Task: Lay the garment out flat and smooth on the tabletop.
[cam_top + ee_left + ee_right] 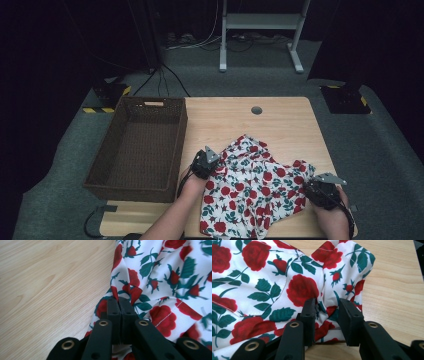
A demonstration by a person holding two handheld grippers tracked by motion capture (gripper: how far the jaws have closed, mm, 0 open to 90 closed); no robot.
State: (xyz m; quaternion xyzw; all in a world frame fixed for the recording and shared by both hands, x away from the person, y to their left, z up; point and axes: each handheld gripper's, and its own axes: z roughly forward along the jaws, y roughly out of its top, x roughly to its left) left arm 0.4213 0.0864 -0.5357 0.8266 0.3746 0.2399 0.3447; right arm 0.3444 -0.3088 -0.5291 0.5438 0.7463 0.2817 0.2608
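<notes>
Fingers (113,308) of the left gripper (119,300) are seen clenched flat together in the left gripper view, with a thin fold of the rose-print cloth (172,277) pinched at their tips, lower centre of that frame. Fingers (308,315) of the right gripper (325,302) are recorded apart in the right gripper view, a bunched ridge of the cloth (262,277) gathered between them and pressed on both sides.

Item: cloth (252,187), white with red roses and green leaves, spread crumpled over the lower centre of the high view, on the wooden table (280,120).

Left gripper (205,162) is placed at the cloth's left edge; right gripper (320,187) at its right edge, lower right of the frame. Jaw positions cannot be told from this view.

Shown in the high view alone: a dark woven basket (137,177) at the table's left side, a round hole (256,110) near the table's far edge, and both forearms entering from the bottom.

Stitched seams and hem lines are made out in the gripper views.
</notes>
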